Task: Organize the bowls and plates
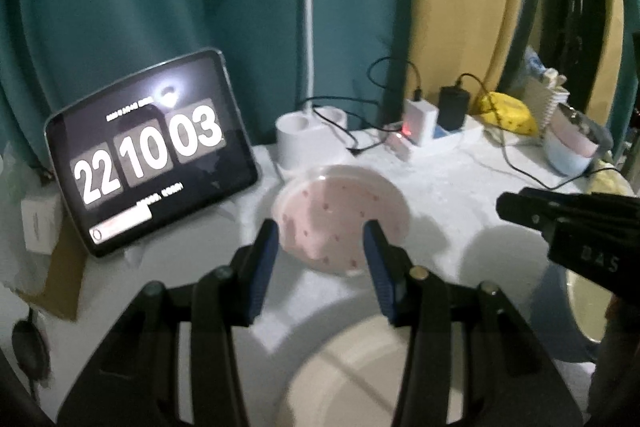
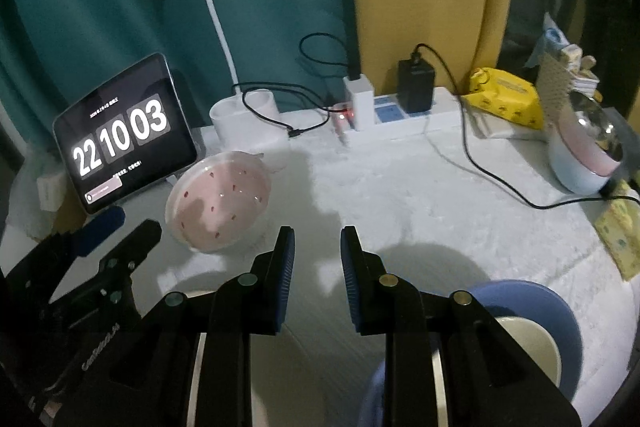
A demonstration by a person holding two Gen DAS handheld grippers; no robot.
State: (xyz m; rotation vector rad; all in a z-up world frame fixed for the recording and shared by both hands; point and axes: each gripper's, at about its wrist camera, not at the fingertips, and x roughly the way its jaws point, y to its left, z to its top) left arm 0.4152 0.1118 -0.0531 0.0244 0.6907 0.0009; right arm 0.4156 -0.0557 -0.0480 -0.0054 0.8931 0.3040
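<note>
A pink plate (image 1: 340,211) with red specks lies on the white table, just beyond the tips of my left gripper (image 1: 320,231). That gripper is open, with nothing between its blue pads. A cream plate (image 1: 352,379) lies blurred under it, near the table's front. My right gripper (image 2: 318,233) hovers over the bare tabletop, open and empty. The pink plate (image 2: 220,203) is to its left. A blue bowl (image 2: 560,311) with a cream bowl (image 2: 532,347) inside sits at its lower right. One finger (image 1: 560,215) of the right gripper shows at the right edge of the left wrist view.
A tablet (image 2: 120,135) showing a clock leans at the back left. Beside it are a white desk lamp base (image 2: 244,119), a power strip (image 2: 400,115) with chargers and trailing cables, a yellow pack (image 2: 504,99), and a pink and blue pot (image 2: 584,155) at the right.
</note>
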